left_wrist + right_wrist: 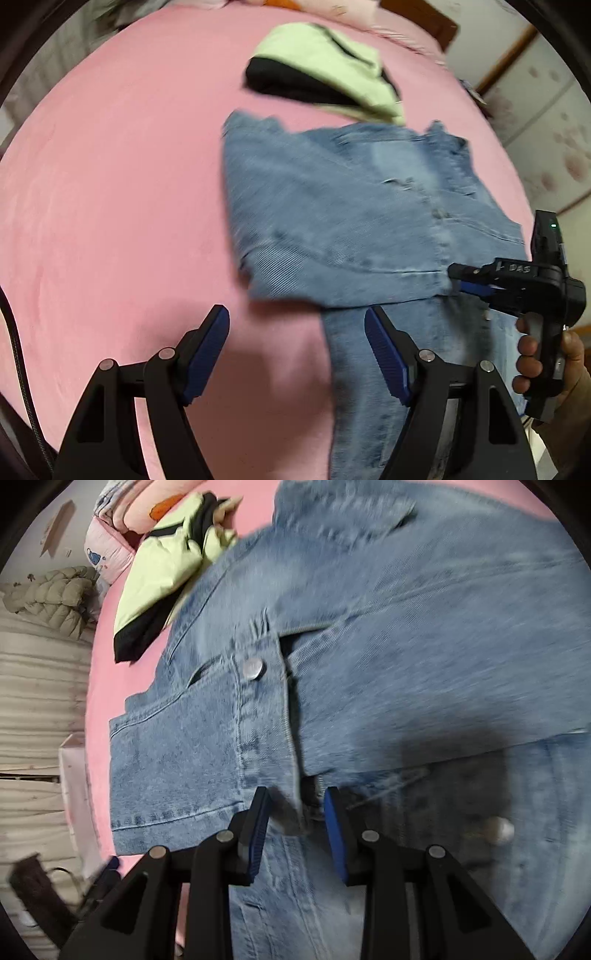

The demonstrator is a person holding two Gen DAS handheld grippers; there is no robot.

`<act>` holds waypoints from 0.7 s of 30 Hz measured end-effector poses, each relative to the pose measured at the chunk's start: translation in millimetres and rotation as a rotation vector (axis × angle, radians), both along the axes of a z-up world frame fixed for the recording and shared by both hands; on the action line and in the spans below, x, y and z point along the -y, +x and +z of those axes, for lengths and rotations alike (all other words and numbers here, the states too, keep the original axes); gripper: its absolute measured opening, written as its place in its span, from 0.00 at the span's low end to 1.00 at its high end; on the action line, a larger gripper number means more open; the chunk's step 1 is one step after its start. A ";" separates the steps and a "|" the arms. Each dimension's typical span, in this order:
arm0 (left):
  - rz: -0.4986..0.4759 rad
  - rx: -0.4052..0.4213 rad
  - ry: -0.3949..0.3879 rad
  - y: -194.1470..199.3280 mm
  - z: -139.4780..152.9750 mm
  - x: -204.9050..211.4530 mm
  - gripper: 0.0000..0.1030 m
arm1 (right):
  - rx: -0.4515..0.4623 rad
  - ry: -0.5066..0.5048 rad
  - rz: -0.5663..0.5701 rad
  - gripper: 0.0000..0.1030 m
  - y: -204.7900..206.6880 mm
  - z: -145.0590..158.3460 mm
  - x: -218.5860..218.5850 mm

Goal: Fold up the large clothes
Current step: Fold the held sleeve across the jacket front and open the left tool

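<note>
On pink bed: jeans (pixel 351 221) part-folded, both grippers at near edge of denim.

Jeans lie mid-bed on pink sheet (pixel 110 221), upper part doubled over, one leg trailing toward camera; green-and-black jacket (pixel 325 62) just beyond, touching far edge; risk: top layer looks loose and rumpled, so a one-sided pull could drag it askew or unfold it; right pinch sits on a thick seam near the metal button (pixel 255 669), could slip or catch only one layer; frames blurred, fine contact unclear; left gripper (pixel 295 350) low over sheet, tongs wide apart, holding nothing, one finger over the leg; right gripper (pixel 297 819) angled down at fold edge, tongs narrow with denim between them, full clamp cannot tell; person's hand (pixel 535 362) wraps its handle.
</note>
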State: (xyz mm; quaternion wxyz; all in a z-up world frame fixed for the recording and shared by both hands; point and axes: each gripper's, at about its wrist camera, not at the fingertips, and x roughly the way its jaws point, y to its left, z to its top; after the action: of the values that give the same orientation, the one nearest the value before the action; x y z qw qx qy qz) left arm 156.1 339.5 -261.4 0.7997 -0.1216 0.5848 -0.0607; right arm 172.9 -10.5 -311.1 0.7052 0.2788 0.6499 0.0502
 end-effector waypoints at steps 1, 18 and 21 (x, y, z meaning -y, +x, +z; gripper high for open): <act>0.010 -0.010 0.002 0.1 -6.8 -0.2 0.72 | -0.001 0.023 -0.001 0.29 1.4 -4.0 -0.7; 0.076 0.021 0.050 16.1 -26.0 26.9 0.73 | 0.233 -0.057 0.229 0.05 4.7 95.8 -43.4; 0.079 0.045 0.045 16.7 -20.8 30.8 0.73 | 0.363 -0.134 0.218 0.05 14.3 144.1 -37.7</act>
State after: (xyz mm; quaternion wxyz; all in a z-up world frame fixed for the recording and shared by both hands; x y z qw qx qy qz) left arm 172.8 308.8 -282.2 0.8170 -0.1250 0.5626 -0.0185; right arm 187.3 27.2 -166.9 0.8179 0.1458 0.5405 0.1324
